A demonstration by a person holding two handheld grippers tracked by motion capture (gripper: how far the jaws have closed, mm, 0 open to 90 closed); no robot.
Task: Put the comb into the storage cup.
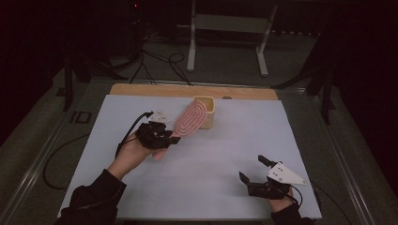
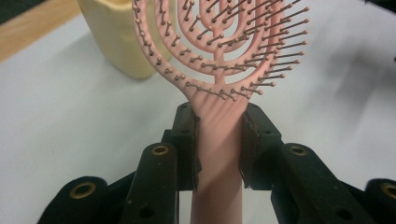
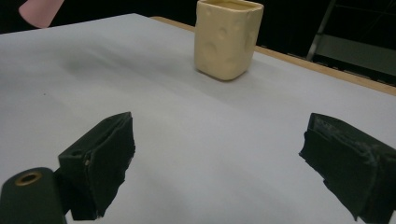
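Observation:
My left gripper [image 1: 170,139] [image 2: 218,140] is shut on the handle of a pink hairbrush [image 1: 189,120] [image 2: 219,56], held above the table with its bristled head pointing toward a cream square cup [image 1: 207,110] [image 2: 119,37] [image 3: 227,37]. In the high view the brush head overlaps the cup's left side; whether they touch I cannot tell. The end of the brush handle [image 3: 39,11] peeks in at the top left of the right gripper view. At the table's front right my right gripper [image 1: 253,169] [image 3: 219,163] rests low, open wide with nothing between its jaws.
A pale blue sheet [image 1: 225,140] covers the table, with a wooden strip [image 1: 155,90] along its far edge. Behind the table, cables [image 1: 155,61] and a white metal frame [image 1: 230,28] stand on the dark floor.

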